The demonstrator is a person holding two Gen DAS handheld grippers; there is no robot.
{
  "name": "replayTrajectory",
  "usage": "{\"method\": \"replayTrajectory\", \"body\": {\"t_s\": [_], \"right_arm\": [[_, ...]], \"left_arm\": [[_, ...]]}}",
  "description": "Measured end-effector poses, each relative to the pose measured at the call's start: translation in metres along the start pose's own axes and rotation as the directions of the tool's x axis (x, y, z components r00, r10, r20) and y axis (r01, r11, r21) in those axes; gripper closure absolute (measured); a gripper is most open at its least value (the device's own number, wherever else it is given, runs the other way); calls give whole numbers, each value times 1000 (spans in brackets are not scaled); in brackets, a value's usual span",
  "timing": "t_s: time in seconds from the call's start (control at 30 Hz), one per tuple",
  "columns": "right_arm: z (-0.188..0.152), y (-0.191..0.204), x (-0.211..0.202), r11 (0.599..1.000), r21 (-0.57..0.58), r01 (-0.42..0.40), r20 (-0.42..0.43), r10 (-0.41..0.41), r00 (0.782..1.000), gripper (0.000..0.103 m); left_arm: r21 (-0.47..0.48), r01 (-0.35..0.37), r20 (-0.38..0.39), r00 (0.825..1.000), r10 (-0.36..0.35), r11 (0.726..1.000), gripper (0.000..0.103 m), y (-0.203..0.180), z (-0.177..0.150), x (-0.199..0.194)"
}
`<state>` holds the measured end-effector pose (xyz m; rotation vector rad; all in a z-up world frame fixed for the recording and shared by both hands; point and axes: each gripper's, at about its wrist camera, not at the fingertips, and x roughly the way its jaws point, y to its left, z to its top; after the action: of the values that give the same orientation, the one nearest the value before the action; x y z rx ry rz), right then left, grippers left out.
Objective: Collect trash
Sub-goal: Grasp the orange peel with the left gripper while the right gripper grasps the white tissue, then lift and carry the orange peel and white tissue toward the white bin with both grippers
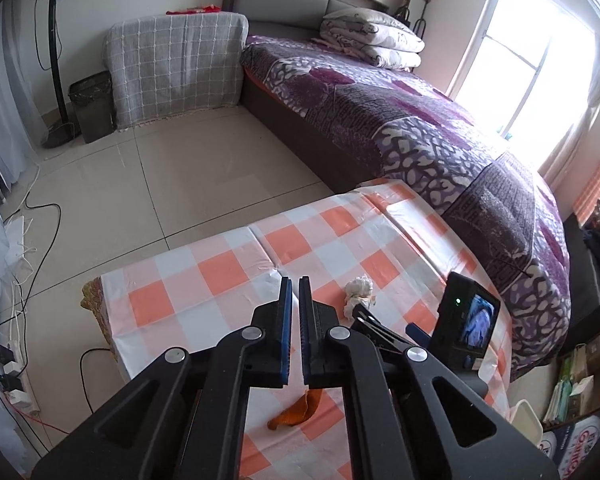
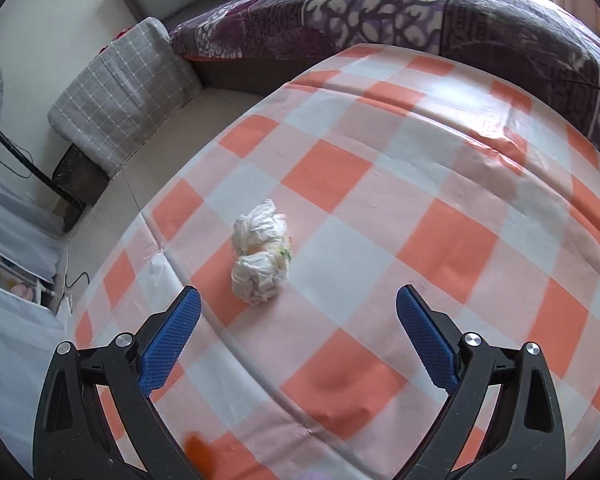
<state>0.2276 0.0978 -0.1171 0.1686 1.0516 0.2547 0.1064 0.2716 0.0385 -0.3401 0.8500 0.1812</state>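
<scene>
A crumpled white tissue wad (image 2: 260, 256) lies on the orange-and-white checked table (image 2: 440, 184), just ahead of my right gripper (image 2: 298, 300), which is open and empty with its blue pads on either side, short of the wad. The wad also shows in the left wrist view (image 1: 359, 289). My left gripper (image 1: 296, 284) is shut and empty, held above the table. An orange peel (image 1: 298, 410) lies on the cloth below the left gripper; an orange blur (image 2: 198, 452) shows at the right view's bottom edge. A dark trash bin (image 1: 92, 106) stands on the floor by the wall.
The right gripper's body with its camera screen (image 1: 466, 316) sits right of the left gripper. A purple-covered bed (image 1: 400, 120) runs along the table's far side. A grey checked covered piece (image 1: 176, 68) and a fan stand (image 1: 58, 80) are by the bin. Cables (image 1: 28, 240) lie at left.
</scene>
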Motion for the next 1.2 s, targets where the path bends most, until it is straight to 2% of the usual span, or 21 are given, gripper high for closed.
{"method": "replayTrajectory", "body": {"t_s": [0.07, 0.2, 0.27, 0.3, 0.33, 0.37, 0.4, 0.43, 0.47, 0.5, 0.53, 0.67, 0.77, 0.83, 1.0, 1.03, 1.07, 1.13, 1.2], "right_arm": [[3, 6, 7, 1000, -14, 4, 2, -4, 1000, 12], [9, 14, 25, 999, -42, 23, -26, -24, 999, 25], [11, 17, 31, 998, -53, 38, -41, -40, 998, 40], [12, 19, 32, 996, -62, 56, -38, -58, 998, 51], [13, 20, 32, 996, -70, 58, -37, -61, 997, 71], [14, 19, 30, 996, -69, 55, -42, -58, 997, 75], [15, 17, 29, 997, -60, 53, -34, -55, 998, 75], [17, 13, 24, 997, -50, 51, -15, -52, 999, 76], [18, 8, 18, 998, -40, 51, 2, -51, 999, 76], [18, 3, 16, 998, -33, 54, 12, -54, 998, 76], [18, -4, 10, 998, -22, 60, 23, -59, 998, 76], [18, -28, -7, 997, -10, 73, 35, -72, 997, 76], [11, -49, -22, 997, -6, 75, 40, -75, 996, 76], [7, -59, -30, 997, -5, 71, 39, -71, 997, 76], [-7, -75, -48, 998, -14, 67, 40, -67, 997, 76], [-9, -78, -52, 998, -14, 64, 40, -63, 997, 76], [-12, -80, -57, 998, -14, 58, 41, -58, 997, 76], [-17, -83, -67, 999, -16, 48, 48, -47, 998, 76], [-22, -86, -78, 999, -14, 35, 59, -34, 998, 76]], "left_arm": [[-13, -12, -22, 1000, 12, 1000, 99, 7, -1, 5], [-23, -14, -76, 997, 12, 1000, 99, 11, -5, 16], [-21, -20, -95, 995, 18, 1000, 99, 11, -7, 21], [-18, -22, -108, 994, 20, 1000, 99, 12, -8, 25], [-16, -25, -126, 992, 22, 1000, 98, 13, -9, 30], [-11, -26, -152, 988, 24, 1000, 98, 13, -11, 36], [3, -26, -191, 981, 26, 1000, 97, 13, -14, 45], [21, -22, -235, 972, 27, 1000, 92, 13, -18, 54], [41, -14, -278, 960, 25, 999, 79, 12, -23, 64], [65, -3, -315, 949, 24, 998, 71, 10, -29, 72], [106, 5, -346, 938, 32, 994, 56, 5, -36, 80], [292, 78, -455, 888, 66, 953, 47, -25, -70, 105], [416, 102, -480, 869, 122, 904, 45, -45, -93, 117], [450, 103, -494, 856, 151, 887, 45, -49, -104, 125], [456, 116, -531, 831, 165, 883, 45, -46, -121, 140], [454, 106, -533, 828, 174, 885, 48, -44, -123, 142], [446, 102, -539, 824, 175, 889, 58, -41, -124, 144], [412, 109, -557, 816, 155, 905, 71, -35, -125, 147], [378, 108, -558, 819, 134, 919, 73, -30, -123, 146]]}}
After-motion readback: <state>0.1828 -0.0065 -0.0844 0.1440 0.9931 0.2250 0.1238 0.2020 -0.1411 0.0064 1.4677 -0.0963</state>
